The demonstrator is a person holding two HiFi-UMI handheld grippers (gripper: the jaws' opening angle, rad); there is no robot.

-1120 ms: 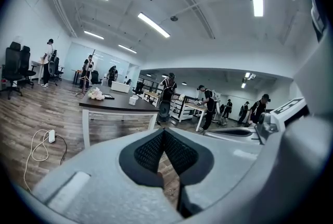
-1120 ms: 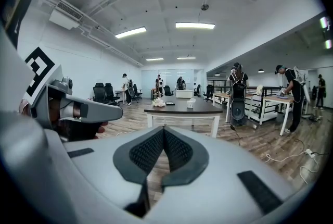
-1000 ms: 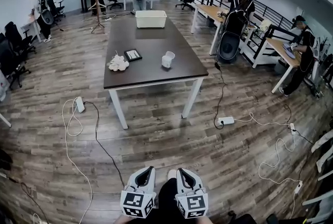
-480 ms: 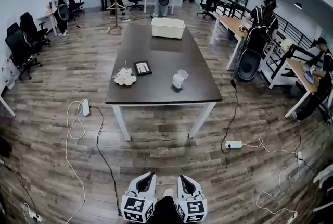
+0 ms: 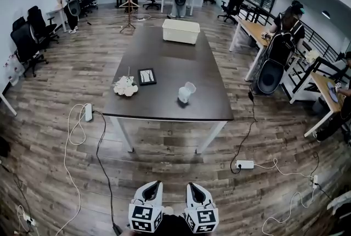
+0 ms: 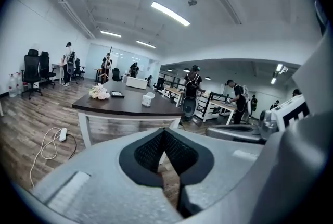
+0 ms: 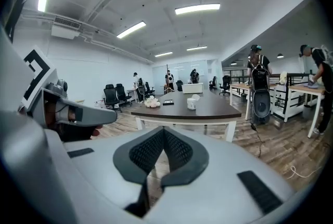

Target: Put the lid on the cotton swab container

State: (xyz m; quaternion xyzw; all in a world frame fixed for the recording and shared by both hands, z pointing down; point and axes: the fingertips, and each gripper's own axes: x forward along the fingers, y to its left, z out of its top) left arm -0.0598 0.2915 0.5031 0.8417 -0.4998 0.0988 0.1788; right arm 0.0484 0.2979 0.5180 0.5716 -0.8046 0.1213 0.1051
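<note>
Approach step: your left gripper (image 5: 158, 184) and right gripper (image 5: 190, 185) have jaws pinched shut, empty. The clear plastic cotton swab container (image 5: 186, 93) sits well ahead on the dark brown table (image 5: 164, 59). Get within reach, then open up.

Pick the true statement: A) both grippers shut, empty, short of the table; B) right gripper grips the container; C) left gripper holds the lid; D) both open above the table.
A: left gripper and right gripper have jaws together on nothing; the table stands well ahead.
</note>
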